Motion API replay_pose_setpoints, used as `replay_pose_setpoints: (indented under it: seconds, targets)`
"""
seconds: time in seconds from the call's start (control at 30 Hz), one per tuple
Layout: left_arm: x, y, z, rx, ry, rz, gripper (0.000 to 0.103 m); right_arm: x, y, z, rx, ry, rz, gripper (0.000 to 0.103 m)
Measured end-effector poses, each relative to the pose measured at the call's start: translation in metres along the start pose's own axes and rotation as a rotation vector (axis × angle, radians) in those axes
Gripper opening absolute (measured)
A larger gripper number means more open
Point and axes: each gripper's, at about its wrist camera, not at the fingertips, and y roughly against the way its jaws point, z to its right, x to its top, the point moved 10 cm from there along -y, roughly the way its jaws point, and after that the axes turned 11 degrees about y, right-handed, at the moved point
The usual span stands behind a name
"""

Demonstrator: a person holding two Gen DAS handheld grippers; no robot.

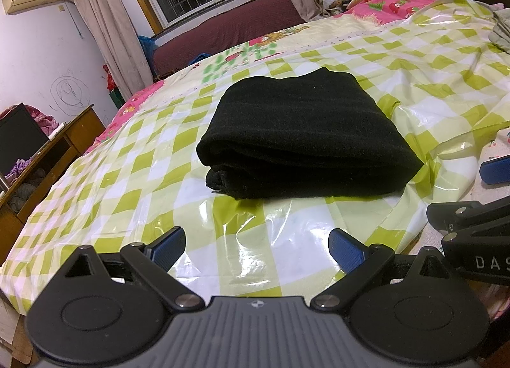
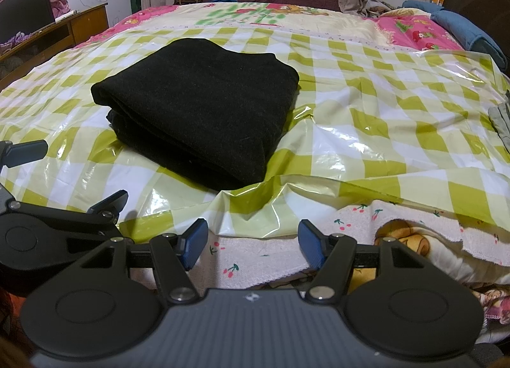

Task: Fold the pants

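Note:
The black pants [image 1: 306,138] lie folded in a thick, neat rectangular stack on the green-and-white checked plastic sheet [image 1: 159,176] over the bed; they also show in the right wrist view [image 2: 204,106]. My left gripper [image 1: 256,248] is open and empty, hovering over the sheet just short of the stack's near edge. My right gripper [image 2: 253,243] is open and empty at the bed's near edge, below and right of the stack. Each gripper appears in the other's view: the right one at the right side [image 1: 471,195], the left one at the left side [image 2: 73,176].
A grey garment [image 2: 502,122] lies at the sheet's right edge. Blue folded bedding [image 2: 471,33] sits at the far right of the bed. A wooden desk [image 1: 47,157] stands left of the bed. A cherry-print towel [image 2: 350,221] hangs at the near edge.

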Motion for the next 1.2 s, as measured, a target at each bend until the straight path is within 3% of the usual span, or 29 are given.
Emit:
replay_pose_setpoints:
  seconds: [1.2]
  targets:
    - [0.0013,-0.0044,0.0016,0.005,0.01,-0.011,0.103,0.0007,0.0024,-0.0013,-0.017,0.035,0.022,0.063]
